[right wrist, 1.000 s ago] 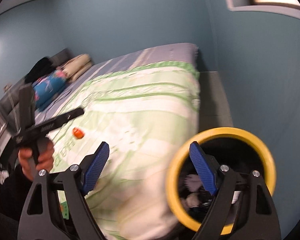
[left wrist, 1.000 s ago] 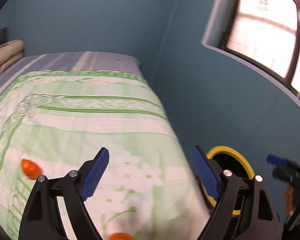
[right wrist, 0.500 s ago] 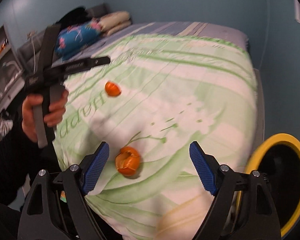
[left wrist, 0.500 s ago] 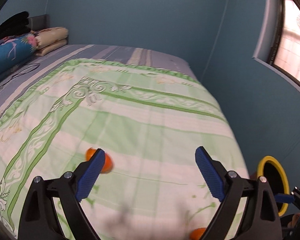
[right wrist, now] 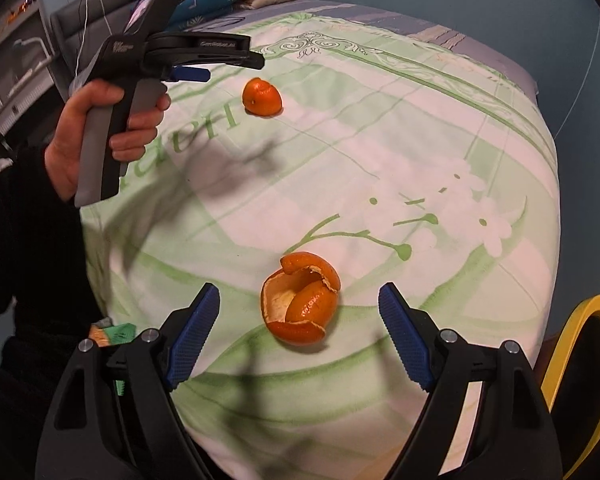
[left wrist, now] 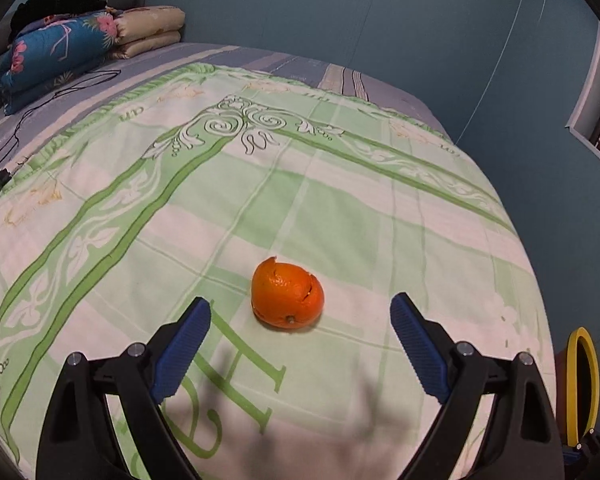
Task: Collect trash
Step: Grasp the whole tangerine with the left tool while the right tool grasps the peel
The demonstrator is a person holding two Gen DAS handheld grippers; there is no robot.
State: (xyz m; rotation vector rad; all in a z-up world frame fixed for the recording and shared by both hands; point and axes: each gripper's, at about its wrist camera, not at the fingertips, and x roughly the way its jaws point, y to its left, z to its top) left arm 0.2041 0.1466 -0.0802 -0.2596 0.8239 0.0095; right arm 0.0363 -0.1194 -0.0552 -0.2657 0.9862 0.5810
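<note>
Two orange peels lie on a green-and-white bedspread (left wrist: 320,208). One domed peel (left wrist: 287,299) sits just ahead of my open, empty left gripper (left wrist: 300,338), centred between its blue pads. It also shows in the right wrist view (right wrist: 261,97), with the hand-held left gripper (right wrist: 192,74) beside it. A curled open peel (right wrist: 300,298) lies just ahead of my open, empty right gripper (right wrist: 300,324). A black bin with a yellow rim (right wrist: 580,344) stands by the bed's right side; it also shows in the left wrist view (left wrist: 582,384).
Folded bedding and pillows (left wrist: 80,40) are stacked at the bed's far left corner, with a black cable (left wrist: 32,108) trailing over the sheet. Blue walls (left wrist: 380,20) close the far and right sides. A green packet (right wrist: 114,334) lies below the bed's near edge.
Both grippers swung left from the bin to the bed and came down. Each now has a peel centred just ahead of its open fingers.
</note>
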